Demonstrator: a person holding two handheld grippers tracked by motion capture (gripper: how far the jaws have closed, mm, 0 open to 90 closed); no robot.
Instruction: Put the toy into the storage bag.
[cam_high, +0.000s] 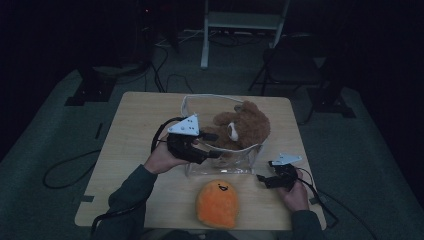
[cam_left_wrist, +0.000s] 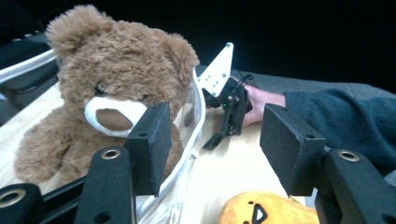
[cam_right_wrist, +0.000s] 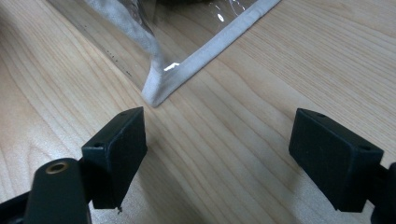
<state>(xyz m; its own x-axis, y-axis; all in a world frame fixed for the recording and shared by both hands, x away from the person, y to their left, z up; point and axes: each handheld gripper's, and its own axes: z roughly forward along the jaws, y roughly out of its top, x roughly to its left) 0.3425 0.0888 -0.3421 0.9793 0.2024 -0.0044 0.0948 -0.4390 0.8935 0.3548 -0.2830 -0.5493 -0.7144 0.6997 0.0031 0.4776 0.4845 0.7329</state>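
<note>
Item: brown teddy bear (cam_high: 242, 126), sitting inside a clear plastic bag with white trim (cam_high: 220, 162), mid-table, head toward 2 o'clock

Item: left gripper (cam_high: 212, 145), at the bag's rim on its 9 o'clock side; jaws half apart and straddling the white-trimmed edge, one pad inside by the bear's muzzle (cam_left_wrist: 109, 116), one outside; pads not seen pressing on it

Item: right gripper (cam_high: 261, 178), resting on the wooden table (cam_high: 135, 130) at the bag's 4 o'clock corner; jaws wide, nothing between them

Item: orange round plush (cam_high: 217, 202), loose at 6 o'clock of the bag

Step judged in hand: taking hold of the bag's rim. Next move calls for pinching the trim and keeping the mouth open for the plush
</note>
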